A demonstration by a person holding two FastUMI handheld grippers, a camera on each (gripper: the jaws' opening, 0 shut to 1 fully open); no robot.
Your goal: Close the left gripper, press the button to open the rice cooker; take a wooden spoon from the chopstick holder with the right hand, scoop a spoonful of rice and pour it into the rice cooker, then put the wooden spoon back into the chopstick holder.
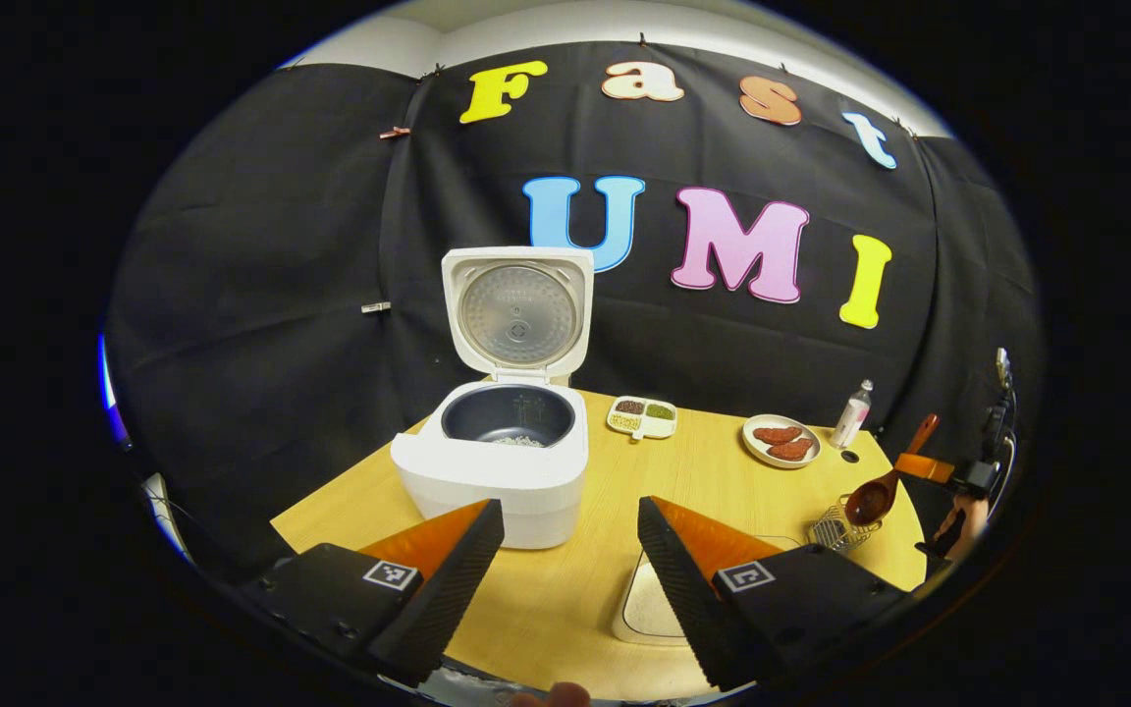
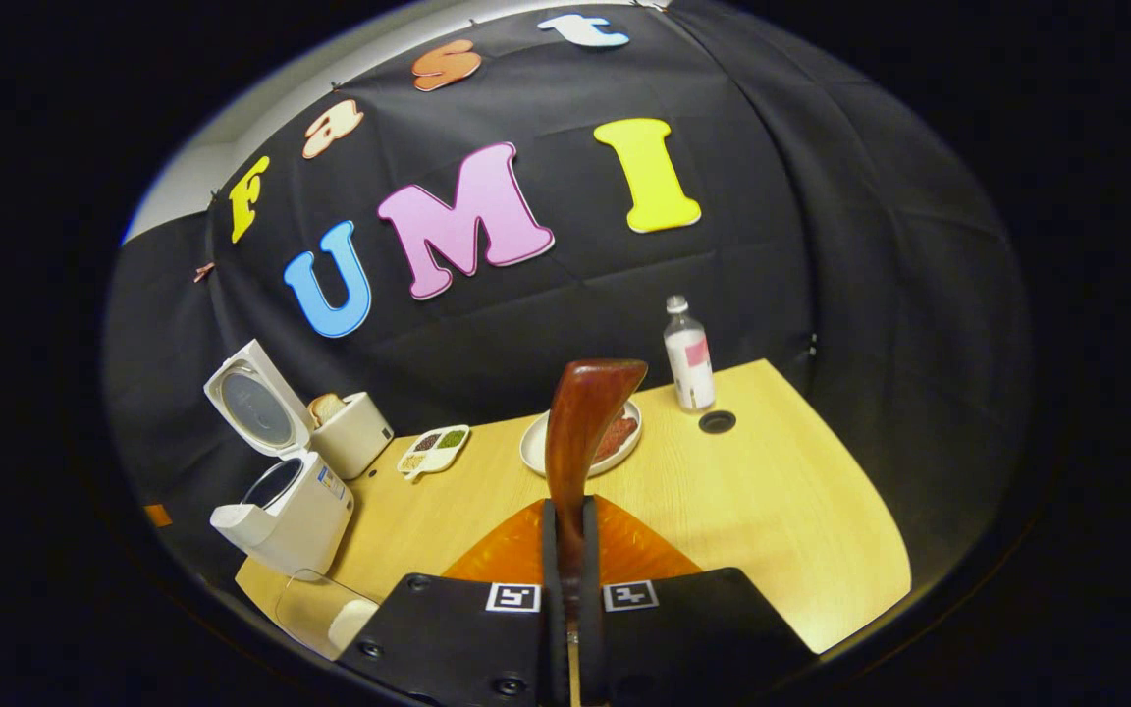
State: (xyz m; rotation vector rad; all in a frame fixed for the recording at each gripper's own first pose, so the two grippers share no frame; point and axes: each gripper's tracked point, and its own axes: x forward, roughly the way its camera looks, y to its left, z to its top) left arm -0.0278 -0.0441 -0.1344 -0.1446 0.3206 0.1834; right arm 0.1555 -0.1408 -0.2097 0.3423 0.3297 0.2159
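The white rice cooker (image 1: 511, 471) stands open at mid-table with its lid upright; a little rice (image 1: 518, 441) lies in the dark pot. My left gripper (image 1: 570, 511) is open and holds nothing, just in front of the cooker. A tray of rice (image 1: 642, 611) sits below its right finger. Far right, my right gripper (image 1: 924, 468) holds the wooden spoon (image 1: 870, 501) with its bowl just above the wire chopstick holder (image 1: 835, 530). In the right gripper view, my right gripper (image 2: 570, 516) is shut on the spoon (image 2: 580, 422), which rises between its fingers. The cooker (image 2: 286, 511) shows at left.
A divided dish of beans (image 1: 642, 417), a plate of sausages (image 1: 781, 442) and a small bottle (image 1: 852, 414) stand along the back of the wooden table (image 1: 565, 589). A toaster with bread (image 2: 350, 432) stands behind the cooker. The table has a small round hole (image 2: 717, 422) beside the bottle.
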